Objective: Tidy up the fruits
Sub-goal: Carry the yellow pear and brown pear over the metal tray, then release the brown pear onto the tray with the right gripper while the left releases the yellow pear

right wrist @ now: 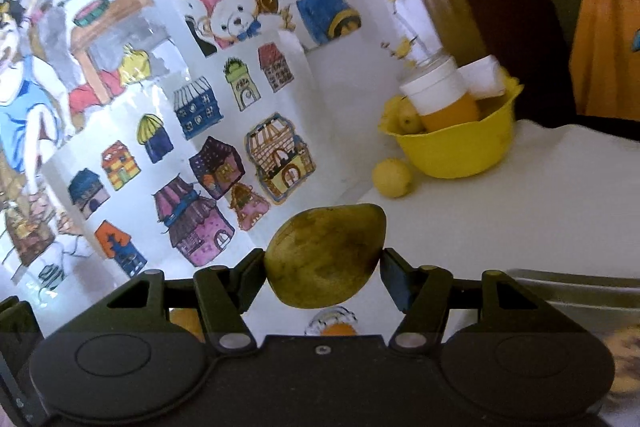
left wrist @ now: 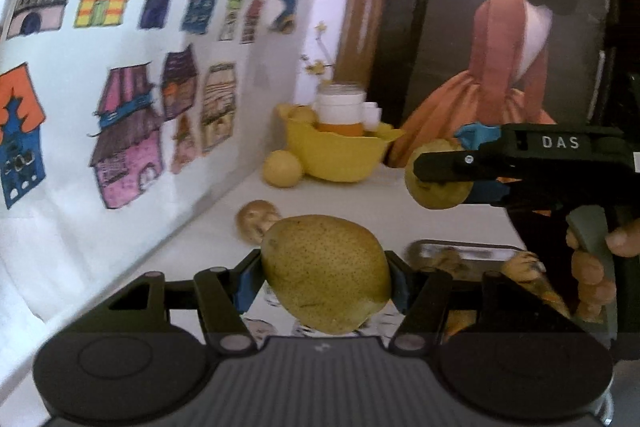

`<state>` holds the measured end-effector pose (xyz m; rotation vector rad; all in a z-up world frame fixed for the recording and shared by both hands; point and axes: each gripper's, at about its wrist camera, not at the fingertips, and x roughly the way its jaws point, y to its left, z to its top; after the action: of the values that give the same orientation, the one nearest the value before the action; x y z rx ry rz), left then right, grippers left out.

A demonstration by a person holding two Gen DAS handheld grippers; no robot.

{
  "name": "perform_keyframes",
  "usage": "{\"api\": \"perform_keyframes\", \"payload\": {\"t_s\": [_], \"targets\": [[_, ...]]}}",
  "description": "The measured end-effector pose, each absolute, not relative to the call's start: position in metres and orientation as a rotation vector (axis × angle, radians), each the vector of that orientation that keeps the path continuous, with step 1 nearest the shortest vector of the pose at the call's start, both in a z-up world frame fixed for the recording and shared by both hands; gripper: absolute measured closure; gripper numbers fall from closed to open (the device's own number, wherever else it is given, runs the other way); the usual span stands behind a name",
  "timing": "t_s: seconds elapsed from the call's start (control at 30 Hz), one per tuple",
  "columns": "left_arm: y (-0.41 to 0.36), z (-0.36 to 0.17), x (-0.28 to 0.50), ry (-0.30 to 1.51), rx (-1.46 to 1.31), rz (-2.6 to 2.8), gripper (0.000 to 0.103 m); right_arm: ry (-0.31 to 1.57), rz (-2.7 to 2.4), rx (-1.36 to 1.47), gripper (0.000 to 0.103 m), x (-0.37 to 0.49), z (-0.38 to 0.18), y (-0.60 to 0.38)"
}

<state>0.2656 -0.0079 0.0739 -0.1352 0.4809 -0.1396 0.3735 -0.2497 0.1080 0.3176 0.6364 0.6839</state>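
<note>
In the left wrist view, the left gripper (left wrist: 326,277) sits at the bottom centre with its jaws clamped on a speckled yellow-green pear (left wrist: 326,273), pressed at both flanks, its long axis running roughly up the frame. The yellow bowl (left wrist: 340,157) lies straight ahead, above the pear in the frame, on the white desk (left wrist: 360,211). Inside it stand an orange bottle with a white cap (left wrist: 340,109) and at least one small yellow fruit at its upper left rim. A loose lemon (left wrist: 281,167) rests just beside the bowl's lower left. At the right edge the right gripper (left wrist: 440,175) enters, closed on another fruit and looking nearer the bowl than the left one.

In the right wrist view, the right gripper (right wrist: 324,263) holds a darker green-brown mango (right wrist: 326,261), long axis tilted toward the upper right; the left pad touches it, while the right pad's contact is hard to tell. The bowl (right wrist: 456,151) lies to the upper right, the lemon (right wrist: 391,177) between it and the fruit. A metal tray (right wrist: 580,287) shows at the right edge.
</note>
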Motion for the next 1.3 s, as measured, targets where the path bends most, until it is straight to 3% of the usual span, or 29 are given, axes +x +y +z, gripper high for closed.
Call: {"api": "perform_keyframes", "payload": {"t_s": [0.57, 1.3], "targets": [[-0.082, 0.062, 0.219, 0.513, -0.142, -0.280, 0.036, 0.581, 0.564, 0.293, 0.039, 0.269, 0.108, -0.360], [-0.111, 0.029, 0.190, 0.590, -0.106, -0.345, 0.036, 0.583, 0.533, 0.231, 0.040, 0.207, 0.046, -0.386]]}}
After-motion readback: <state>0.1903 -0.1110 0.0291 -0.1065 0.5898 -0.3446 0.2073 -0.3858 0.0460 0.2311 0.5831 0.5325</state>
